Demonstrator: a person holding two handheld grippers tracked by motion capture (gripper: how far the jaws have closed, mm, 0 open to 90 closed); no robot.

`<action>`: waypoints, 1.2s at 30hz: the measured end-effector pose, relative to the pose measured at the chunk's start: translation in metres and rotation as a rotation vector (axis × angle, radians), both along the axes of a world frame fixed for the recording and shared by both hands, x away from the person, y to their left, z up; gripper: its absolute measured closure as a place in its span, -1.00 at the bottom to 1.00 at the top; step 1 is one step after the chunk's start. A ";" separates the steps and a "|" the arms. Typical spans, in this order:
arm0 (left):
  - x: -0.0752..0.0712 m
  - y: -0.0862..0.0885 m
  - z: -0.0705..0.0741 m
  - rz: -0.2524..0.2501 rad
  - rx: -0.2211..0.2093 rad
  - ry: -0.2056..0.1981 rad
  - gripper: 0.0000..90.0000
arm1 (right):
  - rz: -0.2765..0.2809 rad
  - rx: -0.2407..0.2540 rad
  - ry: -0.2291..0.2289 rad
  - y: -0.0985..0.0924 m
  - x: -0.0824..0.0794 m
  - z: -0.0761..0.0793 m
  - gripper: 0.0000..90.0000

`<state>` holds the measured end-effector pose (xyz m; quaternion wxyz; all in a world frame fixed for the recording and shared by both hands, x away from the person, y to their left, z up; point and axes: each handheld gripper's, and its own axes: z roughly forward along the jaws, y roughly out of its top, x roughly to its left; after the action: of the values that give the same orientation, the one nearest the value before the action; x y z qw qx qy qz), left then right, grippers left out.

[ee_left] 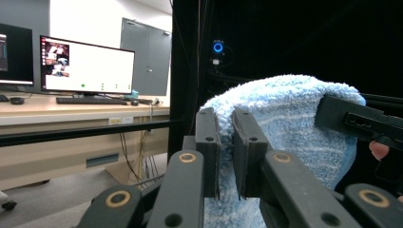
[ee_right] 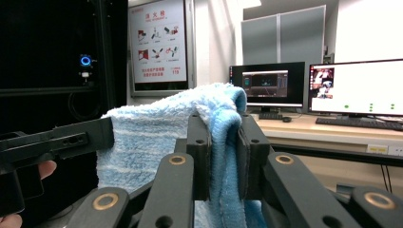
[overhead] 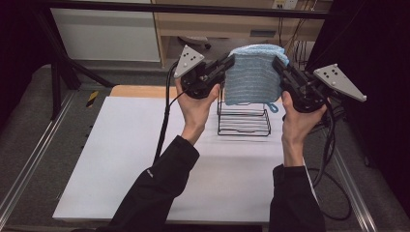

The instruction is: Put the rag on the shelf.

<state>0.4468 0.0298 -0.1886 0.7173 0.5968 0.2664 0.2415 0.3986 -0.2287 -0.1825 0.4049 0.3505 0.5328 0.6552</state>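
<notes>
Blue towel (overhead: pixel 252 75) held stretched between left tongs (overhead: pixel 227 64) and right tongs (overhead: pixel 279 64), each clamped on top corner, likely for draping over wire rack (overhead: pixel 243 118) below.

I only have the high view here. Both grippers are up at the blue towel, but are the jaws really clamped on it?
Observer: Yes for the left gripper: its own view shows the jaws pinching the blue towel at one top corner.
Operator: And the right?
Observer: The right gripper has a folded towel edge sandwiched between its jaws.
Operator: Anything behind the towel?
Observer: A monitor on a desk, seen in the right gripper view.
</notes>
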 end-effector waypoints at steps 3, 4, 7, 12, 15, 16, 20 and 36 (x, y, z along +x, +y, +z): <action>0.003 -0.002 0.005 0.002 -0.011 0.000 0.82 | 0.000 0.005 -0.005 -0.002 0.004 0.005 0.76; 0.005 -0.002 0.007 0.004 -0.012 0.000 0.82 | 0.000 0.007 -0.008 -0.002 0.005 0.006 0.76; 0.008 -0.004 0.011 0.010 -0.018 -0.004 0.82 | -0.004 0.009 -0.013 -0.002 0.009 0.010 0.76; 0.015 -0.004 0.013 0.019 -0.025 0.000 0.83 | -0.008 0.001 -0.018 -0.002 0.016 0.014 0.76; 0.018 -0.004 0.016 0.024 -0.028 -0.002 0.83 | -0.007 -0.002 -0.018 -0.002 0.020 0.016 0.76; 0.019 -0.004 0.018 0.026 -0.026 -0.005 0.83 | -0.008 -0.002 -0.022 -0.002 0.022 0.018 0.76; 0.023 -0.005 0.021 0.032 -0.031 -0.016 0.83 | -0.008 -0.001 -0.027 -0.002 0.027 0.023 0.76; 0.042 -0.012 0.031 0.055 -0.032 -0.021 0.83 | -0.006 -0.004 -0.044 -0.007 0.049 0.033 0.76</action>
<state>0.4886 0.0178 -0.1571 0.7225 0.5752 0.2789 0.2632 0.4480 -0.2354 -0.1494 0.4193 0.3369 0.5242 0.6602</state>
